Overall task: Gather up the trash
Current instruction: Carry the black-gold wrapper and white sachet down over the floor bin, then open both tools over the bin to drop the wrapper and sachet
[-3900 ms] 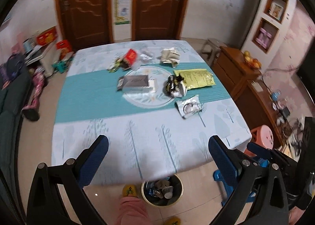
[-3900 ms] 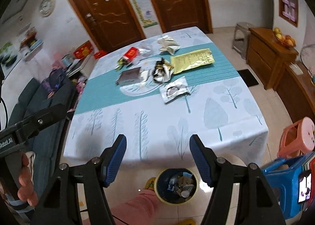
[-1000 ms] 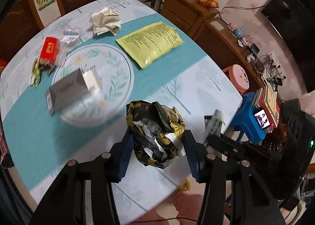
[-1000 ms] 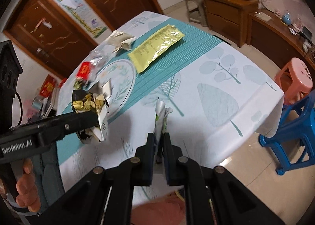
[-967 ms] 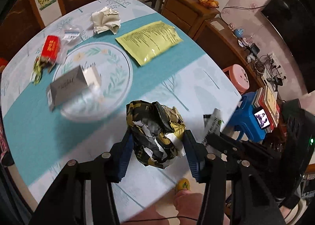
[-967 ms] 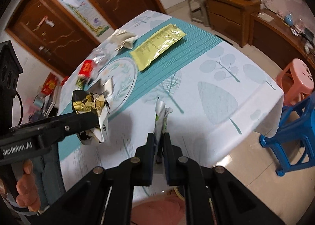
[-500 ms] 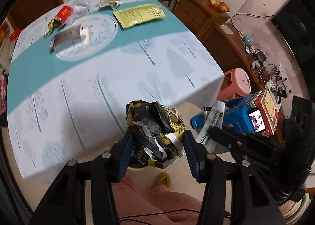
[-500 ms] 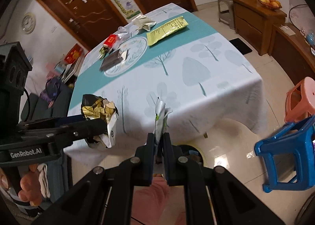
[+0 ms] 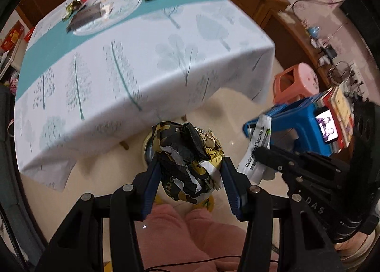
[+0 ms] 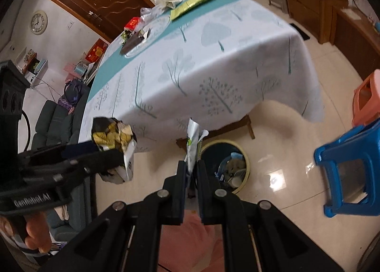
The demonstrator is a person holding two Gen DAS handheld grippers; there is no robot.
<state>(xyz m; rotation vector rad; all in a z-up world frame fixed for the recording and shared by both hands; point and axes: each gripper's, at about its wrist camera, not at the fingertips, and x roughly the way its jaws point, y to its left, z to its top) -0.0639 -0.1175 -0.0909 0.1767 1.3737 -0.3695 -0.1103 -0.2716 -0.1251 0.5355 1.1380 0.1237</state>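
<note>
Although the left gripper [image 9: 190, 177] clamps a crumpled black-and-gold wrapper [image 9: 188, 160] between its blue pads, the wad blocks most of the waste bin [image 9: 148, 150] below it in the left wrist view; only a sliver of rim shows. From the right wrist view the bin [image 10: 225, 167] is plainer: it stands on the tiled floor just past the table edge, with cups and scraps inside, its near side cut off by the right gripper [image 10: 190, 169]. That gripper's jaws are pressed nearly together on a thin white wrapper [image 10: 193, 138], which stands upright out of the pads. Both pieces of trash hang in the air off the table [image 10: 213, 62], over the floor near the bin. Open floor lies between the tablecloth's hanging edge and a blue stool [image 10: 349, 169]; a pink stool [image 9: 296, 81] stands beyond it. Remaining trash on the far tabletop is blurred. Lettering on the white wrapper is unreadable; the left gripper's body reads roughly "GenRobot.AI", the right's "DAS".
</note>
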